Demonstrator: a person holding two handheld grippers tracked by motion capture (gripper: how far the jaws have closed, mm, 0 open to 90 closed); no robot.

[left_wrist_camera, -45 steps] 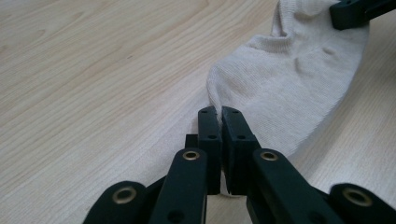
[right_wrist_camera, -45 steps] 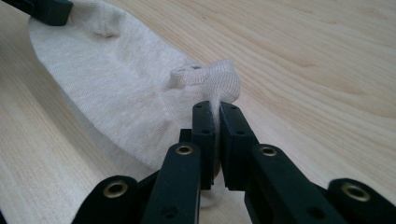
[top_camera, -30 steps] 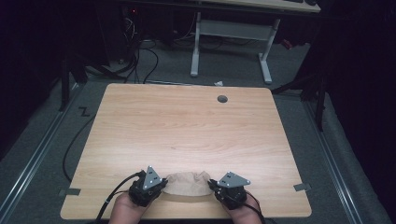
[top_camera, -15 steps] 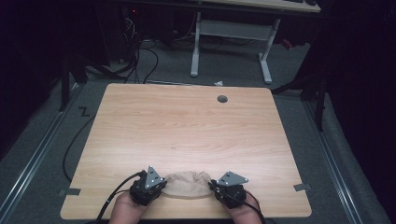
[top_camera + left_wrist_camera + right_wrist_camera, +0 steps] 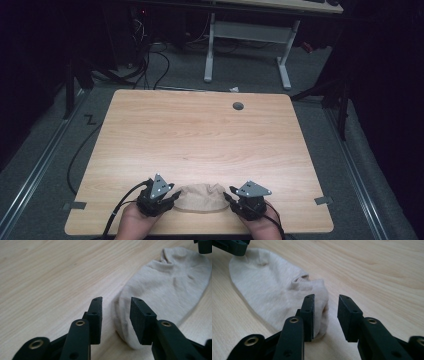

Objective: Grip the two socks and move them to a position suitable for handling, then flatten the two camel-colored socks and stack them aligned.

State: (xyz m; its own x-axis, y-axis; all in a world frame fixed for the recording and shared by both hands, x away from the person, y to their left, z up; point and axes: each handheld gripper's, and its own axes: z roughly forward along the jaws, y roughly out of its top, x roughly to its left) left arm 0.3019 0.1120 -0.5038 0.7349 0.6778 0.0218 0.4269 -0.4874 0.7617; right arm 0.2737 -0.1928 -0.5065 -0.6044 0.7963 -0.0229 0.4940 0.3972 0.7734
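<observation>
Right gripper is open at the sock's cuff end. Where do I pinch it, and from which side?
Take the sock at its ribbed cuff, the raised fold lying just ahead of the open right gripper. Come in low along the table from the sock's right end, one jaw to each side of that fold. The rest lies flat, with little to pinch.

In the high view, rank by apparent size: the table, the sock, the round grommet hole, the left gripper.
1. table
2. sock
3. left gripper, slightly smaller than the sock, close call
4. grommet hole
</observation>
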